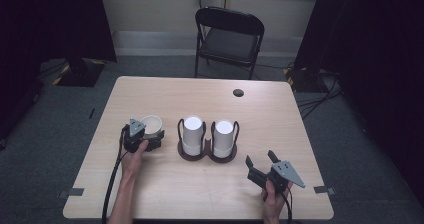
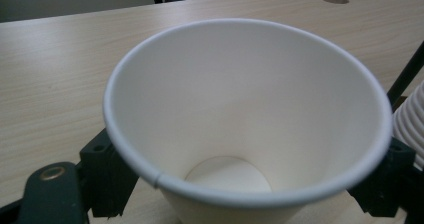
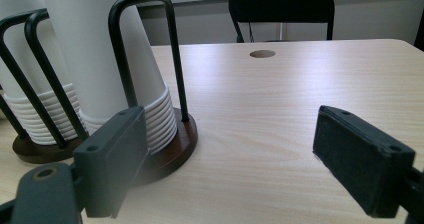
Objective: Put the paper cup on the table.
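A white paper cup [image 1: 151, 124] sits mouth-up between the jaws of my left gripper [image 1: 148, 139], which is shut on its wall left of centre on the table. In the left gripper view the cup [image 2: 250, 114] looks empty, with a black jaw pressed on each side. A dark wooden holder [image 1: 207, 153] with black wire loops carries two upside-down stacks of white cups [image 1: 192, 134] [image 1: 223, 138]. My right gripper [image 1: 263, 166] stands open near the front right, nothing between its fingers [image 3: 112, 159]. The nearer stack [image 3: 107, 59] rises left of its jaws.
A round cable hole [image 1: 238, 92] is set in the light wood table [image 1: 165, 189] towards the back. A black folding chair [image 1: 227, 39] stands beyond the far edge. Tape marks sit at the front corners.
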